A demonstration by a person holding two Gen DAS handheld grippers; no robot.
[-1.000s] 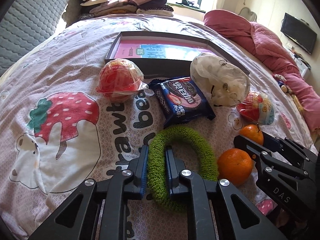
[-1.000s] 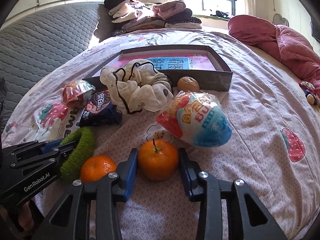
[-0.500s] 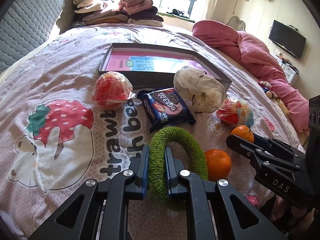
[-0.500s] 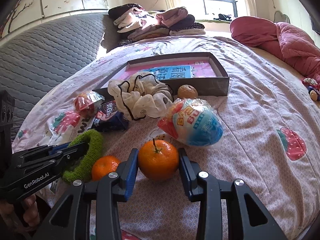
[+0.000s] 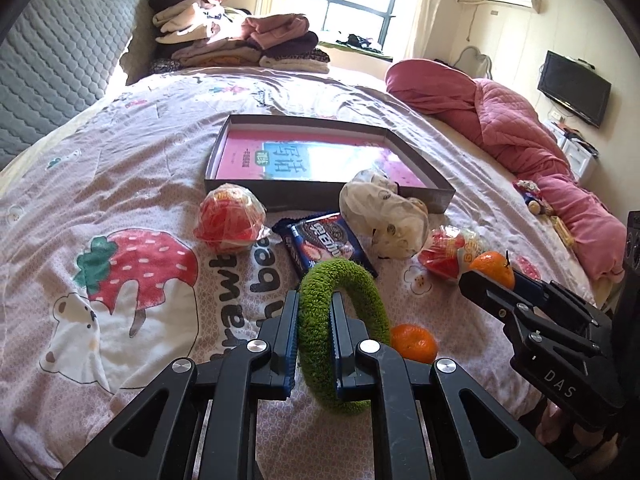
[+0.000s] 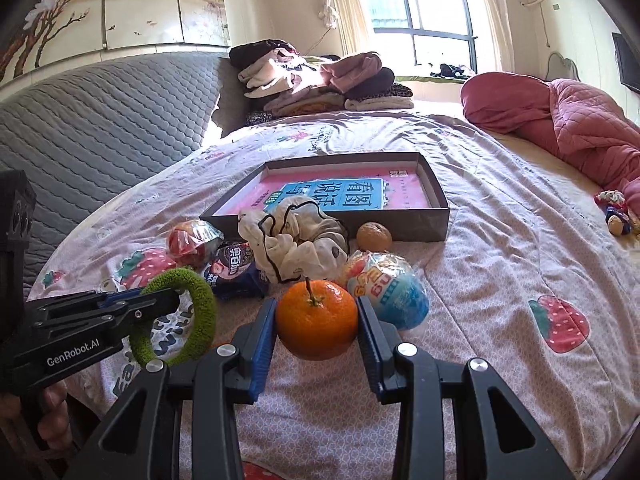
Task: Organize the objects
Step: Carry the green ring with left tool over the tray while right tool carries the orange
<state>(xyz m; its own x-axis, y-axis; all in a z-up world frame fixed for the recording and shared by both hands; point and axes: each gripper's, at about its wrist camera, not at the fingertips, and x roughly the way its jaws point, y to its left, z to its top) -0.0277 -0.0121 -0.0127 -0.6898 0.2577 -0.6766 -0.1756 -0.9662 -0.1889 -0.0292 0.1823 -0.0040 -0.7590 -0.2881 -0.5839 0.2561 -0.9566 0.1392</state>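
Over the bed [image 5: 132, 152], seen from the left wrist, the left tongs [image 5: 314, 312] pinched the green ring [image 5: 344, 280] and had lifted it clear of the snack packet [image 5: 324, 242]; one orange [image 5: 414, 342] stayed behind. From the right wrist, the right tongs [image 6: 318, 324] clamped the stemmed orange [image 6: 316, 326], also raised, so both seemed bound for the box [image 6: 438, 184].

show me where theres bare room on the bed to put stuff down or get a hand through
Free: the sheet right of the box, out toward the pink quilt; the strawberry-print patch left of the snacks; the sheet between the box and the folded clothes. Crowded: the strip before the box, where red snack, cookie pack, cloth pouch and loose orange lie close together.
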